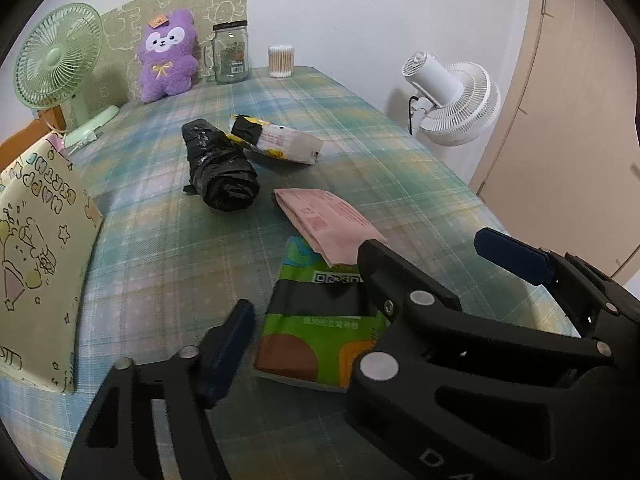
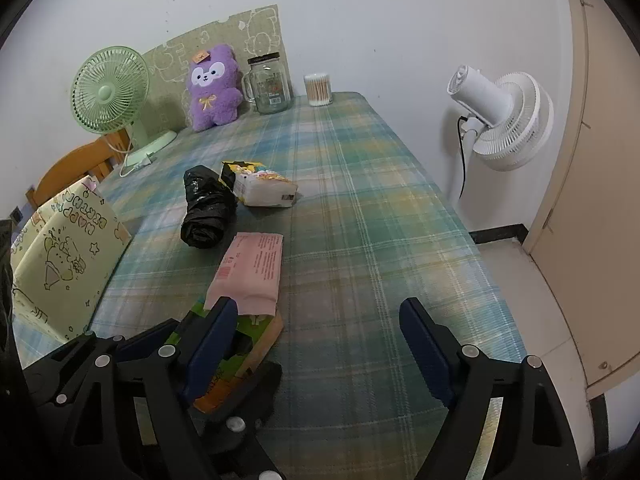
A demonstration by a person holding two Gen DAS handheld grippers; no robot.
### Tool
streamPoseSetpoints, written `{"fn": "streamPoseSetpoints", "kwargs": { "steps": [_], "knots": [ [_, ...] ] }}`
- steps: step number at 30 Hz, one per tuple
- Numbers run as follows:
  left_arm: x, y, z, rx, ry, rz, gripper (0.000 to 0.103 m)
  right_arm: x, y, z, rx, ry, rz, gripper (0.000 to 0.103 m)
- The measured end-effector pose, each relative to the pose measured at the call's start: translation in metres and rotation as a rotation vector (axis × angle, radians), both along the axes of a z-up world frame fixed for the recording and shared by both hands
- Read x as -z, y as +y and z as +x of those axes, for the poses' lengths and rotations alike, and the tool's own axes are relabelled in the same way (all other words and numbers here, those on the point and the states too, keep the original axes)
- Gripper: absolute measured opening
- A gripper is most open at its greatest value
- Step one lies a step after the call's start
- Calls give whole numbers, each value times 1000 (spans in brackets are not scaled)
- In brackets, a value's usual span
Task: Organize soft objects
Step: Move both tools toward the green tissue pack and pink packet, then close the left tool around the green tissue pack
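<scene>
Left gripper (image 1: 356, 312) and right gripper (image 2: 320, 354), matte black plastic linkage frames, dark blue rectangular finger pads (image 2: 424, 344), round silver pivot pins, a cross-head screw, pale embossed lettering on one arm

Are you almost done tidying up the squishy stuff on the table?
Not nearly. Nothing looks sorted yet: the black bag roll, the white tissue pack, the pink pack and the green pack all lie loose on the plaid tablecloth. Both the left gripper and the right gripper are open and hold nothing, near the green pack. The gift bag stands at the side.
</scene>
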State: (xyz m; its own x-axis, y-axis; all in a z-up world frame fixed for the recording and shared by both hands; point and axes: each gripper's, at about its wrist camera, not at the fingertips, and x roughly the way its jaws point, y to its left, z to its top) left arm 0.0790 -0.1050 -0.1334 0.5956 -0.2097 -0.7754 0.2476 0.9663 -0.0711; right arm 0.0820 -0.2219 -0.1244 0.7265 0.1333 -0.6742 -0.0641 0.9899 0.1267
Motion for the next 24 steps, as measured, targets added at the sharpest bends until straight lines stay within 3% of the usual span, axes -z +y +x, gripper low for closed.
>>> {"fn": "streamPoseSetpoints", "kwargs": {
  "steps": [2,6,24],
  "knots": [
    [0,1,0,-1,-3,4,59,0,1,1,-2,0,-1,86],
    [0,4,-2,3,-5,2,54,-1,6,-1,-10,0,0,86],
    [-16,56,-21,-105,-47,0,53,-13,57,-13,-106,-22,19,86]
  ]
}}
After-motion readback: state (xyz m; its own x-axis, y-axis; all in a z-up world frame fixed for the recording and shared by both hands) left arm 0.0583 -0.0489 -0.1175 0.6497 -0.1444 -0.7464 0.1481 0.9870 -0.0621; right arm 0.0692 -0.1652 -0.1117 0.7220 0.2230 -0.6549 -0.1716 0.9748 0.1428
